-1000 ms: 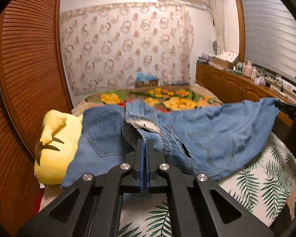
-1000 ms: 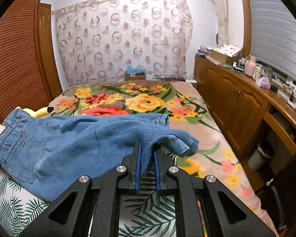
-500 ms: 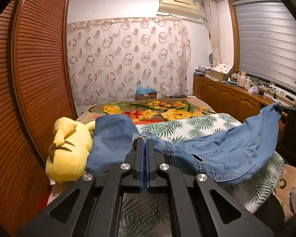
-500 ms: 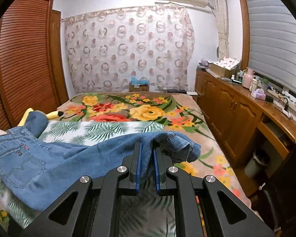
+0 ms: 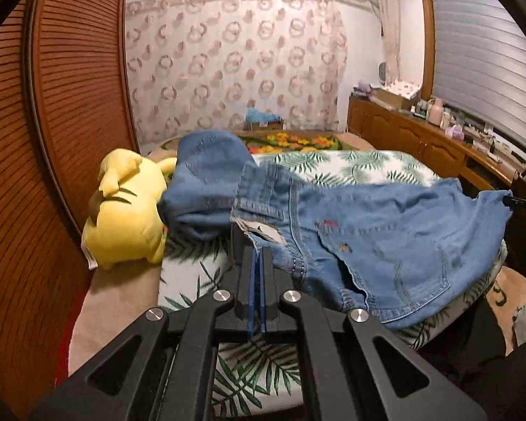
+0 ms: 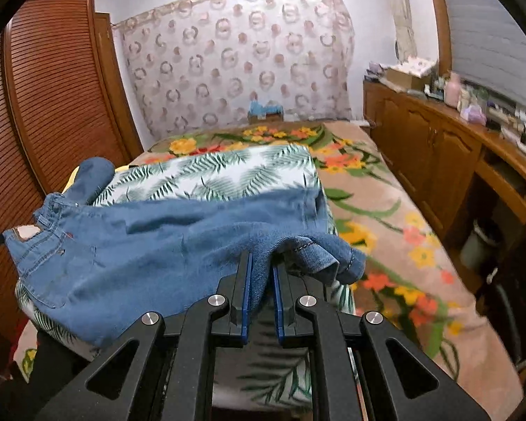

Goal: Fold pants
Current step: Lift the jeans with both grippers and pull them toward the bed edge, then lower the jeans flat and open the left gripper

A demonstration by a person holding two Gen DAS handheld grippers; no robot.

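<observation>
Blue denim pants (image 5: 368, 231) are stretched between my two grippers over the near part of a leaf-print sheet (image 5: 350, 168) on the bed. My left gripper (image 5: 257, 256) is shut on the waistband edge by the torn patch. My right gripper (image 6: 261, 263) is shut on the bunched leg hems of the pants (image 6: 164, 242). One part of the pants drapes over a yellow plush toy (image 5: 126, 210) at the left. In the left wrist view the right gripper's tip (image 5: 519, 203) shows at the far right, holding the hem.
A floral blanket (image 6: 385, 217) covers the bed to the right and far end. A slatted wooden wardrobe (image 5: 63, 112) stands at left. A wooden counter (image 6: 456, 147) with clutter runs along the right. A patterned curtain (image 6: 238, 59) hangs at the back.
Both grippers have pulled back and down with the pants. The denim now lies lower over the near end of the leaf-print sheet, with more of the sheet showing beyond it.
</observation>
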